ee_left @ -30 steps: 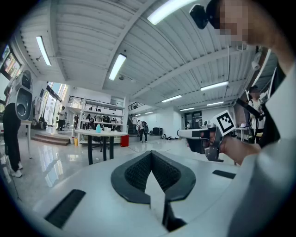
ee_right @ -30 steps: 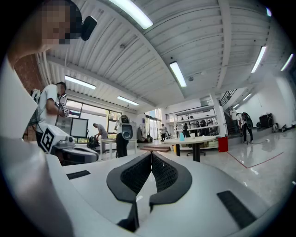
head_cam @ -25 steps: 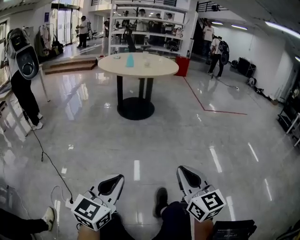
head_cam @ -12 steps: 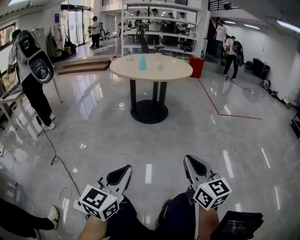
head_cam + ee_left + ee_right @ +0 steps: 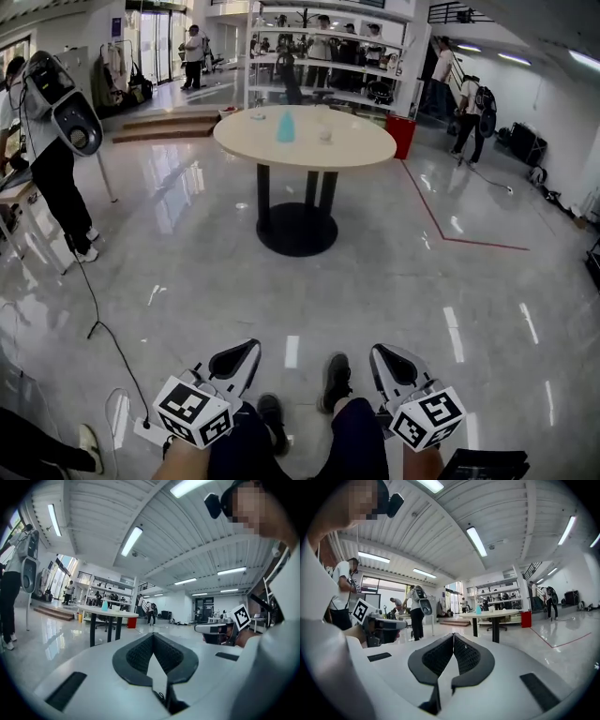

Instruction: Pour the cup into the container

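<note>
Standing teal cup (image 5: 286,127) beside pale container (image 5: 324,134) on round table (image 5: 361,147); left gripper (image 5: 251,346), right gripper (image 5: 377,351) jaws together, empty.

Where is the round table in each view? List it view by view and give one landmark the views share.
Head view: the round table stands at top centre, far across the shiny floor.
Left gripper view: the table is small, left of centre, at mid-height.
Right gripper view: the table is small, right of centre, at mid-height.
Shared landmark: the red bin next to the table.
</note>
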### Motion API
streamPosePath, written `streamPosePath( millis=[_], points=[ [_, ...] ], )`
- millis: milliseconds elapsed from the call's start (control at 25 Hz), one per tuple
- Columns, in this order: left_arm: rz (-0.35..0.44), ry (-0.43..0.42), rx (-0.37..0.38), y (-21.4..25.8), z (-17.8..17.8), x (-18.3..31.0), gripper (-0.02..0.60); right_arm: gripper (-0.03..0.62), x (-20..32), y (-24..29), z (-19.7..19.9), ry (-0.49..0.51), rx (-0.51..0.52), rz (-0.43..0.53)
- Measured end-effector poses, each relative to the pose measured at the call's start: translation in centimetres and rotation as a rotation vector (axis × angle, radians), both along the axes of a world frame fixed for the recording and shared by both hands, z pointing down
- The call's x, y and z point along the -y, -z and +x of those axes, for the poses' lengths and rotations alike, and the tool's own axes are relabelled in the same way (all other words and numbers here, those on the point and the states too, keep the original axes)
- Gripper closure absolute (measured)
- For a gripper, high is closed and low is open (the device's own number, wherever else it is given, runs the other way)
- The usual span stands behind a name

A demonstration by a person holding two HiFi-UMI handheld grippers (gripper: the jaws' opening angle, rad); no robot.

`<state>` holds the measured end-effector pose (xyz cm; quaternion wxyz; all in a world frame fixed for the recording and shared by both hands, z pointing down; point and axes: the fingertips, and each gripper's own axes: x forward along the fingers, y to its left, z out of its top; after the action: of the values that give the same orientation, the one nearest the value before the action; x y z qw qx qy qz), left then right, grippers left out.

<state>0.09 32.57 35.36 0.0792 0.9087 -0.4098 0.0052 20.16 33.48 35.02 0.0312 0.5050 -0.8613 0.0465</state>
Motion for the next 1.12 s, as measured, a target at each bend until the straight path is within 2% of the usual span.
streamPosePath(
  millis=[120, 280, 400, 600, 760, 920, 1120],
  points=[
    [0.001, -0.007, 0.0, 0.0, 1.3, 2.7, 0.583, 0.589, 2.7, 0.1, 1.5, -0.025, 0.022, 0.003],
    [0.017, -0.009, 0.012, 0.9, 1.6, 4.7, 0.583, 0.589, 5.5, 2.2, 1.7, -0.026, 0.021, 0.055],
    [0.04, 0.007, 0.012, 1.8, 1.1, 6.3, 0.583, 0.589, 7.9, 3.7, 1.2, -0.019, 0.028, 0.082],
    [0.032, 0.03, -0.037, 2.0, -0.4, 10.4, 0.583, 0.589, 12.9, 4.7, -0.3, 0.005, 0.018, 0.09],
    [0.025, 0.087, -0.025, 2.0, -1.4, 16.8, 0.583, 0.589, 19.4, 4.3, -1.4, 0.036, -0.007, 0.084],
    [0.025, 0.084, -0.022, 1.7, -0.8, 23.4, 0.583, 0.589, 26.8, 4.7, -1.1, 0.048, 0.003, 0.1],
    [0.044, 0.06, 0.0, 2.1, 1.0, 29.4, 0.583, 0.589, 33.3, 5.0, 0.3, 0.036, 0.022, 0.118]
  ],
)
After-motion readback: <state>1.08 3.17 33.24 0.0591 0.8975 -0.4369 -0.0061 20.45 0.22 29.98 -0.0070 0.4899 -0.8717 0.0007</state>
